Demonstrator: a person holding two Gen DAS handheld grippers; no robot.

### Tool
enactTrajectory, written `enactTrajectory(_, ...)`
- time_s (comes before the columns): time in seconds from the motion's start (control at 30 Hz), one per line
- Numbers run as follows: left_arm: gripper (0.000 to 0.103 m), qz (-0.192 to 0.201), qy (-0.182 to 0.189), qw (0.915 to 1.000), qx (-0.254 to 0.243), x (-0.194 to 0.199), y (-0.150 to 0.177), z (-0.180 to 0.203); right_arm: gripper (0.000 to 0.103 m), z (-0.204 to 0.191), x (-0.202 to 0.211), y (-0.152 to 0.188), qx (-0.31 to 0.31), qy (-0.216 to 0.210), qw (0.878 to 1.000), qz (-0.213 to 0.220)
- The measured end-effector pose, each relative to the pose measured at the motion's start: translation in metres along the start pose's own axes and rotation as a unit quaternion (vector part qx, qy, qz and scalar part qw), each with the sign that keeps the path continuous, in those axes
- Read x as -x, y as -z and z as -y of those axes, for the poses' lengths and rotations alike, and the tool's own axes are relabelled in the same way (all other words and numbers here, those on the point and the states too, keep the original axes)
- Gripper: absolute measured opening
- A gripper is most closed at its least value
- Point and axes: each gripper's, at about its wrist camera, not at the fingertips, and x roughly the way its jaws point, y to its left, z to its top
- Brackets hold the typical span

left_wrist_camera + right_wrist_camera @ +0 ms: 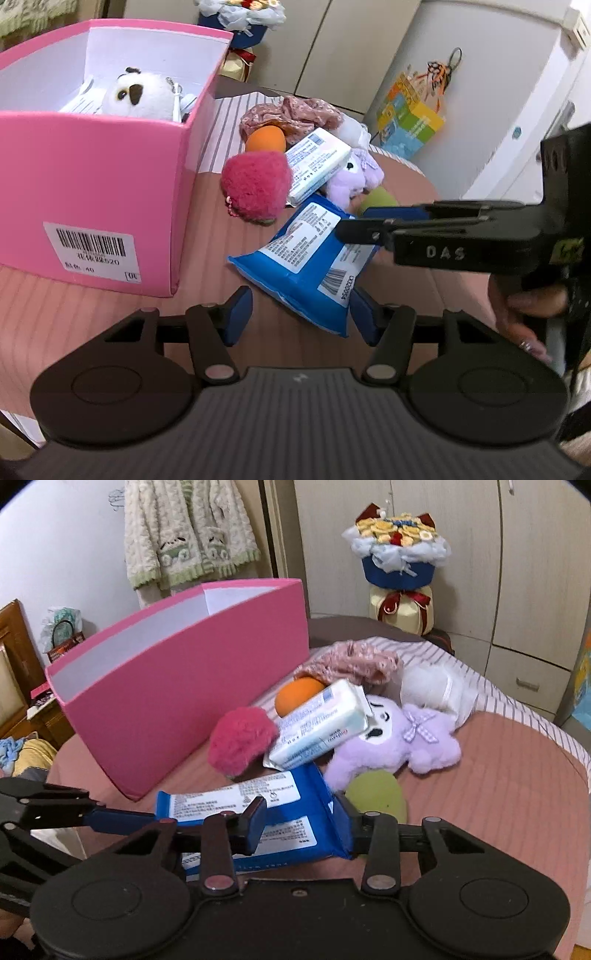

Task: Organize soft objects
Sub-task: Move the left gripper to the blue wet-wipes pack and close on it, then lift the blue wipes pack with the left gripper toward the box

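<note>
A blue wipes pack (310, 258) lies on the pink table in front of a pile of soft things: a red fluffy ball (255, 186), a white wipes pack (317, 162), a purple plush (354, 177), an orange ball (266, 138), a green ball (380, 197) and a floral cloth (295, 112). My left gripper (301, 314) is open, its fingers either side of the pack's near end. My right gripper (301, 821) is open around the blue pack (288, 812); its jaws look close to the pack's sides. The pink box (92, 177) holds a white plush (138, 96).
A flower bouquet (399, 542) stands behind the table. A white fridge (498, 92) with a colourful box on it is at the right. A striped cloth (480, 690) covers the table's far part. A jacket (184, 531) hangs on the wall.
</note>
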Motion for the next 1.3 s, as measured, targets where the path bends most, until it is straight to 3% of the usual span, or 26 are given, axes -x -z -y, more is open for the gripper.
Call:
enactTrajectory(0.1, 0.036, -0.007, 0.014, 0.9999, 0.002, -0.001, 0.0, 0.0, 0.045, -0.001, -0.001, 0.001, -0.009, 0.003, 1.0, -0.001)
enactTrajectory(0.13, 0.035, -0.009, 0.019, 0.9998, 0.006, -0.002, 0.0, -0.002, 0.045, -0.001, -0.001, 0.002, -0.013, 0.002, 1.0, -0.002)
enactTrajectory(0.37, 0.035, -0.012, 0.026, 0.9995, 0.009, -0.001, -0.003, -0.008, 0.06, -0.006, 0.007, 0.009, -0.022, 0.016, 1.0, -0.005)
enactTrajectory(0.5, 0.035, -0.011, 0.029, 0.9995, 0.009, -0.002, -0.004, -0.009, 0.063, 0.001, 0.011, 0.014, -0.042, 0.025, 0.999, -0.004)
enactTrajectory(0.67, 0.043, -0.003, 0.032, 0.9985, 0.044, -0.002, -0.005, -0.011, 0.064, 0.013, 0.003, 0.012, -0.069, -0.004, 0.998, -0.012)
enactTrajectory(0.8, 0.044, 0.022, 0.013, 0.9979, 0.059, -0.002, -0.004, -0.009, 0.064, 0.011, -0.004, 0.012, -0.065, -0.023, 0.998, -0.011)
enactTrajectory(0.83, 0.043, 0.028, 0.009, 0.9976, 0.063, -0.003, -0.003, -0.009, 0.064, 0.01, -0.004, 0.012, -0.063, -0.028, 0.998, -0.01)
enactTrajectory(1.0, 0.036, 0.033, -0.002, 0.9978, 0.058, -0.004, -0.004, -0.009, 0.04, 0.0, 0.004, 0.019, -0.025, -0.034, 0.999, -0.005)
enactTrajectory(1.17, 0.035, 0.021, -0.006, 0.9987, 0.046, -0.005, -0.005, -0.006, 0.038, -0.012, 0.014, 0.026, -0.004, -0.031, 0.999, -0.014)
enactTrajectory(1.3, 0.035, 0.021, -0.029, 0.999, 0.026, -0.009, -0.003, 0.001, 0.04, -0.027, 0.016, 0.033, 0.031, -0.002, 1.0, -0.002)
